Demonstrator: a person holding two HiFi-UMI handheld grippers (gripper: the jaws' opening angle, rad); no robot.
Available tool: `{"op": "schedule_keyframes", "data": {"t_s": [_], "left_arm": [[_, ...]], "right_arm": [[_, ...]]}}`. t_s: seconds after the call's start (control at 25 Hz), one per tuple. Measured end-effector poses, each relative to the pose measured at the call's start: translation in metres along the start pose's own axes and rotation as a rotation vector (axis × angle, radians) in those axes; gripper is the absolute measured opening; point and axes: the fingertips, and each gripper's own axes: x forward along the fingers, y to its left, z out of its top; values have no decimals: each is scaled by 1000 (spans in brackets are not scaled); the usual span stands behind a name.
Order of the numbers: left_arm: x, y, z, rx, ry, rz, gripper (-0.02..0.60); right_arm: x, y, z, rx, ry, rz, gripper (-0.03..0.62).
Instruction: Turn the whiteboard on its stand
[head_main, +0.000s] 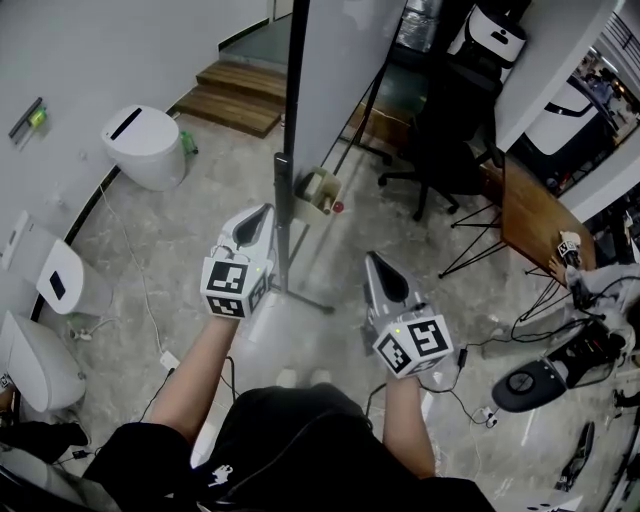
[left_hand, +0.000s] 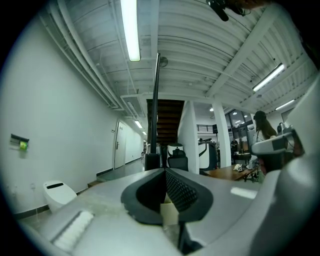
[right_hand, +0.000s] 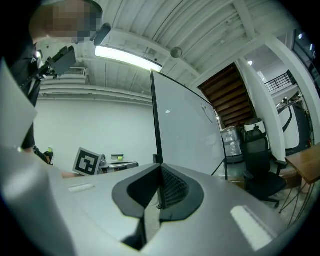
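The whiteboard (head_main: 345, 60) stands just ahead of me, seen almost edge-on from above, with its black side post (head_main: 297, 120) running down to the stand's floor legs (head_main: 308, 298). My left gripper (head_main: 262, 214) hangs shut and empty just left of that post, near its lower end and apart from it. My right gripper (head_main: 373, 260) is also shut and empty, to the right of the post and lower in the head view. The post (left_hand: 156, 110) rises straight ahead of the left gripper (left_hand: 165, 171). Beyond the right gripper (right_hand: 160, 167) I see the white board face (right_hand: 187, 130) and its black edge (right_hand: 155, 120).
A small box (head_main: 318, 190) sits by the stand's foot. A white round bin (head_main: 145, 147) and wooden steps (head_main: 235, 95) lie to the far left. A black office chair (head_main: 440, 150) and a wooden table (head_main: 535, 215) stand to the right. Cables (head_main: 140, 300) trail over the floor.
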Motion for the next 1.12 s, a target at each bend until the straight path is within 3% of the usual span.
{"op": "schedule_keyframes", "data": {"t_s": [0.48, 0.88, 1.12], "left_arm": [[35, 9, -9, 31, 50, 63, 49], [80, 23, -30, 58, 113, 107, 271], [103, 27, -25, 52, 101, 118, 305]], "right_arm": [[28, -16, 12, -2, -6, 97, 8], [29, -38, 4, 20, 18, 102, 9], [28, -50, 4, 23, 27, 88, 8]]}}
